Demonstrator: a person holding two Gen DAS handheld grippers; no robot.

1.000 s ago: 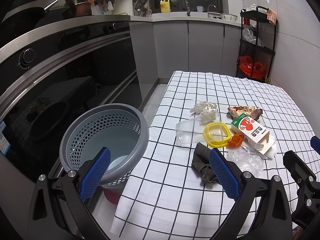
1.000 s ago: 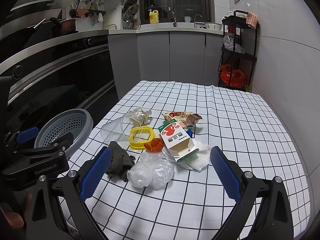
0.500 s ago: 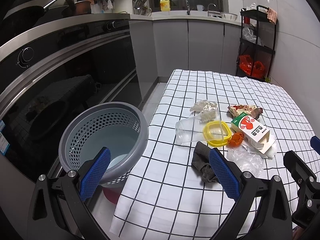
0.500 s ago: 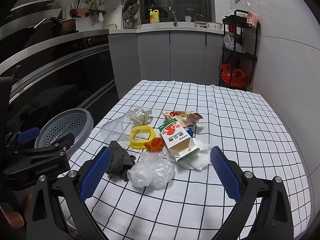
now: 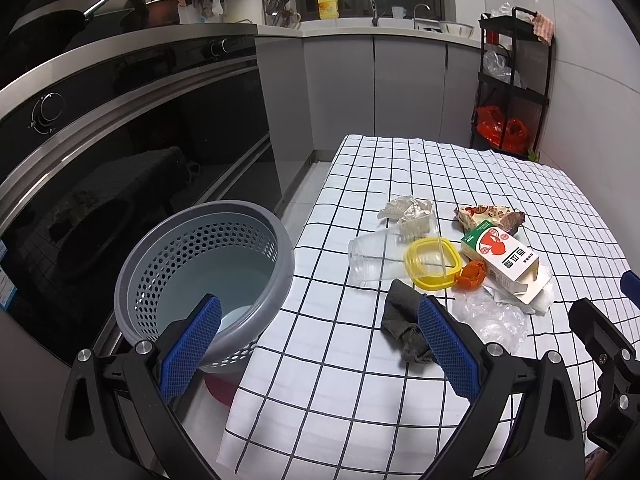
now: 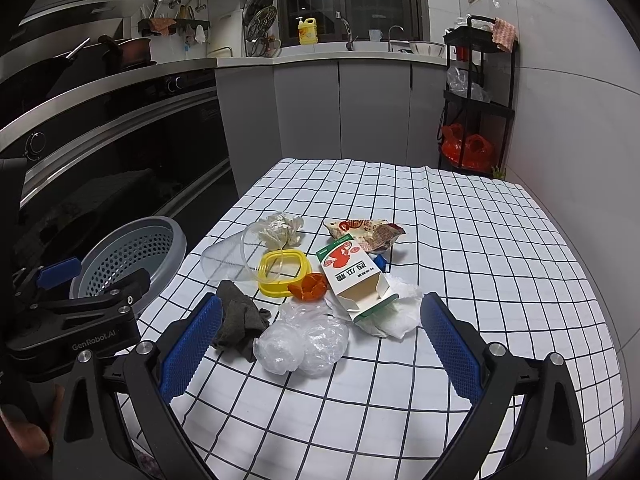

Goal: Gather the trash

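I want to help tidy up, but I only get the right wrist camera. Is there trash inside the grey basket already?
Observer: In the left wrist view, the inside of the grey basket shows only a pale bottom. I see no trash in it.
Operator: What is it standing on?
Observer: A red round thing peeks out under its near side. I cannot tell what it is.
Operator: Is the left gripper holding something?
Observer: No. The left gripper is open, with nothing between its blue pads.
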